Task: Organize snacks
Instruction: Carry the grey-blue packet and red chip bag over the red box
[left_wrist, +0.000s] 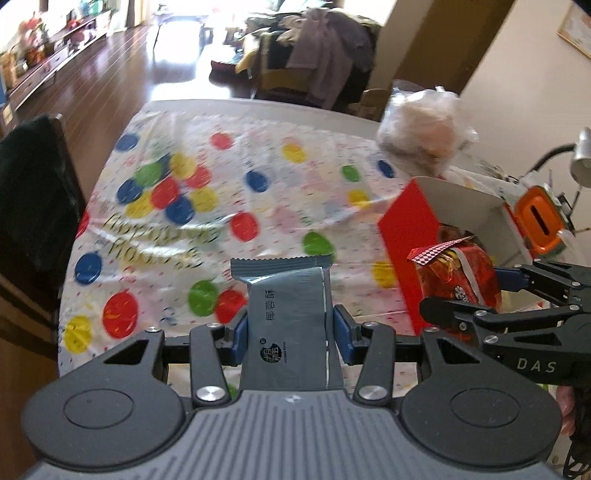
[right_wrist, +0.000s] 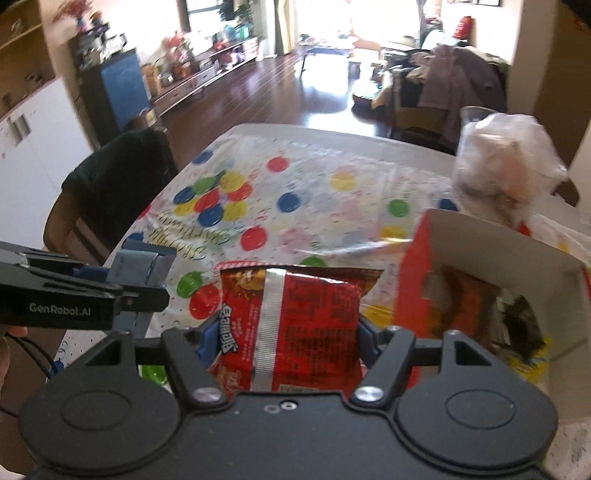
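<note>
snack packs (left_wrist: 288, 317) (right_wrist: 295, 325) clamped in both claws.

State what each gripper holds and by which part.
Left gripper clamps the grey snack packet across its long side edges, near mid-length. Right gripper clamps the red snack packet across its sides.

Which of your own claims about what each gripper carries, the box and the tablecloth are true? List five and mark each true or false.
1. The left gripper is closed on a grey snack packet. True.
2. The right gripper is empty. False: its jaws clamp a red snack packet.
3. The red box is open. True.
4. The tablecloth is plain white. False: it has coloured dots.
5. The box is empty. False: packets lie inside.
</note>
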